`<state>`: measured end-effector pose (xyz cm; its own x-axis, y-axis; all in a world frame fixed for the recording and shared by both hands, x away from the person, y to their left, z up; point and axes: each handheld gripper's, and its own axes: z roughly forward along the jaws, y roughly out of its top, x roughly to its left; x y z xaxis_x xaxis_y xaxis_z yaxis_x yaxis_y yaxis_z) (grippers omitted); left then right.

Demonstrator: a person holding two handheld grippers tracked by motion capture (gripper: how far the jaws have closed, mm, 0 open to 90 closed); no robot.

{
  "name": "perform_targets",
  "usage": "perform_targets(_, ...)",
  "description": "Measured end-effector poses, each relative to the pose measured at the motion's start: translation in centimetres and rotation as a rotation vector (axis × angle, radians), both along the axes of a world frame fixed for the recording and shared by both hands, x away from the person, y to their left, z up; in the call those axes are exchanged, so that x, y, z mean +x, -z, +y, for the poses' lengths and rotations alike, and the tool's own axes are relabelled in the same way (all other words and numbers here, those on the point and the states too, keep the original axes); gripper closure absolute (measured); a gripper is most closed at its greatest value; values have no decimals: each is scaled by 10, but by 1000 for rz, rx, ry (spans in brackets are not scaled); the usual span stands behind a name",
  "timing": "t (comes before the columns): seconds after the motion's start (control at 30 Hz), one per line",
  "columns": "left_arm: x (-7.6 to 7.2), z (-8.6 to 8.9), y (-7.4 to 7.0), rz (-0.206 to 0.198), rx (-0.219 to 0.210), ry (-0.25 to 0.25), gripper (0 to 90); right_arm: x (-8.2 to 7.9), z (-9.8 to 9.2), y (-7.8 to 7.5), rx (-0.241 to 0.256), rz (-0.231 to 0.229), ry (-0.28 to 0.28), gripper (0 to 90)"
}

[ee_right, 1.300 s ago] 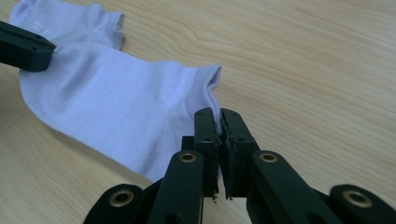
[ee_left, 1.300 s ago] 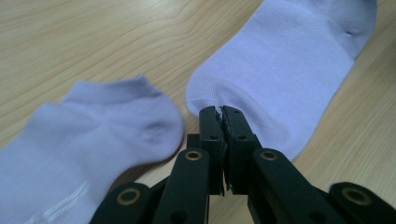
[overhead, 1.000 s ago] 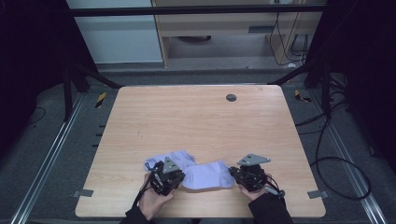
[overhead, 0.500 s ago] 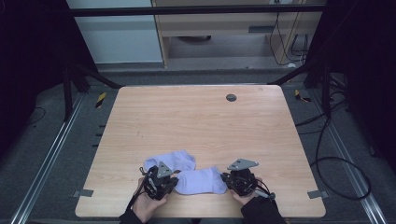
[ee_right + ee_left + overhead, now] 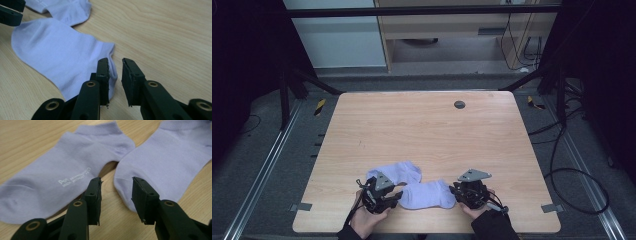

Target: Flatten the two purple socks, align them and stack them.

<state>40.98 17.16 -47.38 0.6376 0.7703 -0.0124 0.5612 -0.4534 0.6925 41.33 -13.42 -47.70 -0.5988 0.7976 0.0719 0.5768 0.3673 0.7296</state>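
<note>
Two lavender ankle socks lie flat near the front edge of the wooden table (image 5: 422, 130). The far sock (image 5: 394, 172) (image 5: 62, 170) carries small white print. The near sock (image 5: 428, 195) (image 5: 165, 157) (image 5: 57, 52) lies between my hands. My left gripper (image 5: 384, 194) (image 5: 116, 192) is open low at the near sock's toe, its right jaw over the toe edge. My right gripper (image 5: 464, 192) (image 5: 115, 75) is open by a narrow gap at the cuff, with the cuff edge under the gap. The left gripper's jaw tips (image 5: 10, 12) are also visible at the top left of the right gripper view.
A dark round grommet (image 5: 459, 104) sits in the table's far right part. Grey tape strips (image 5: 301, 206) mark the front corners. Cables (image 5: 572, 165) trail on the floor to the right, and a metal rail (image 5: 262, 175) runs along the left.
Both grippers have drawn back toward the front edge and a little to the left, the right one closing in on the cuff. The near sock now lies slightly closer to me.
</note>
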Motion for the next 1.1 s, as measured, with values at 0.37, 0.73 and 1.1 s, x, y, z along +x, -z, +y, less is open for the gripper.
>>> perform_targets(0.37, 11, 31, -16, -46, -33, -74, 488, 11, 2, -16, 60, -55, 13, 691)
perform_targets(0.73, 27, 60, -18, -39, -21, -158, 476, 31, 12, -29, 78, -54, 31, 683)
perform_targets(1.1, 42, 87, -13, -19, -6, -244, 521, 56, 50, -34, 62, -44, 9, 683)
